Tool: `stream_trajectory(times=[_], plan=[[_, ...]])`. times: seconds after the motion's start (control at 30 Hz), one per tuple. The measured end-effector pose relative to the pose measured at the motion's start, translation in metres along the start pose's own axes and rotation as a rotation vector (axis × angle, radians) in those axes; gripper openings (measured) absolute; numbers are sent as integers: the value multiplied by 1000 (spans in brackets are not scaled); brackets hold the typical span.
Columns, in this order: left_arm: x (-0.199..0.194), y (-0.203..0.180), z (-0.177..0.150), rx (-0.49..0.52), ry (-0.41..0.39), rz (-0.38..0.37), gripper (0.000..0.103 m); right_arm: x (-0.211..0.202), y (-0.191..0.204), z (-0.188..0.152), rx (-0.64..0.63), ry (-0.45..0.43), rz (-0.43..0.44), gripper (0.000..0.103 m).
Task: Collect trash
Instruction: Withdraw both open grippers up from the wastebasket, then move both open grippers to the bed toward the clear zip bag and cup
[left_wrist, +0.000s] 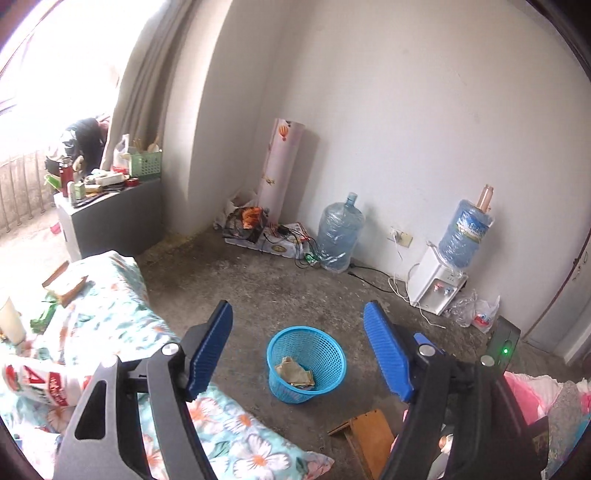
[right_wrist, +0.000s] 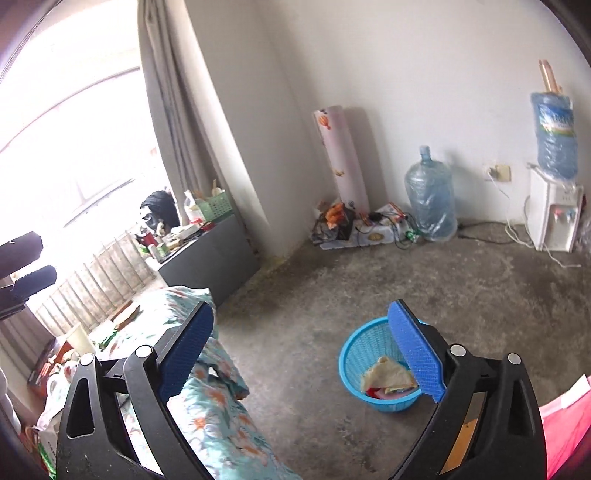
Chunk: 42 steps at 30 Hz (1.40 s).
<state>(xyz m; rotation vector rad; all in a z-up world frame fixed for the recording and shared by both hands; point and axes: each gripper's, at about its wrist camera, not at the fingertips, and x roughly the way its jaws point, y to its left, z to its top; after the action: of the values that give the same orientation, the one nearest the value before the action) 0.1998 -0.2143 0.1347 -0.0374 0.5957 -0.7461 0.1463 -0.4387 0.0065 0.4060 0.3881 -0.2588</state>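
Fingers on the left gripper (left_wrist: 298, 317) and right gripper (right_wrist: 301, 325) spread empty above the blue mesh plastic basket (left_wrist: 306, 363), so trash dropped off-centre risks missing it.

Home bedroom: floral-sheeted bed (left_wrist: 110, 314), curtain (right_wrist: 192, 110), water dispenser (left_wrist: 439, 284).

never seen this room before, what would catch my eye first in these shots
The bright blue basket on the bare concrete floor stands out first, with crumpled trash already inside. Both tools frame it, the left tool and the right tool, each open and holding nothing. Next come the floral bedspread at the left and the blue water jug standing by the far wall.
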Motion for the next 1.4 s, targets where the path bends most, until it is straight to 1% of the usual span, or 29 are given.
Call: stream_trajectory(times=[0.1,0.17,0.33,0.43,0.53,0.67,0.8,0.87,0.97,1.03,1.1,1.23,1.3,1.33,1.4], plan=[[-50,27,-5,-13,-51,89,75,-9,23,-4,-59,-19,37,95],[-84,48,-10,-54,-79,150,76,-9,37,-9,-86,-2,77,95],[-166,97,-31,-144,-162,321,82,-9,64,-16,-94,67,236,95],[-208,126,-50,-218,-196,390,83,-7,82,-20,-101,123,332,95],[-234,150,-72,-281,-208,424,83,-6,102,-27,-113,184,418,95],[-244,173,-98,-341,-185,416,83,-7,126,-41,-82,283,534,95],[-240,191,-113,-387,-160,409,83,2,143,-48,-49,389,616,94],[-238,203,-116,-403,-145,399,83,5,152,-47,-35,434,664,94],[-228,220,-115,-426,-104,374,83,0,171,-44,-10,512,771,93],[-220,236,-112,-456,-74,347,83,3,189,-41,-20,578,842,89],[-212,250,-110,-491,-51,310,83,9,212,-40,-58,664,894,86],[-192,273,-104,-525,-3,272,80,24,257,-45,-105,854,939,82],[-177,286,-103,-543,49,239,80,37,279,-51,-129,945,948,82],[-169,293,-103,-559,77,225,79,45,288,-53,-136,996,939,80],[-156,307,-104,-585,112,217,77,62,302,-59,-147,1078,893,80]])
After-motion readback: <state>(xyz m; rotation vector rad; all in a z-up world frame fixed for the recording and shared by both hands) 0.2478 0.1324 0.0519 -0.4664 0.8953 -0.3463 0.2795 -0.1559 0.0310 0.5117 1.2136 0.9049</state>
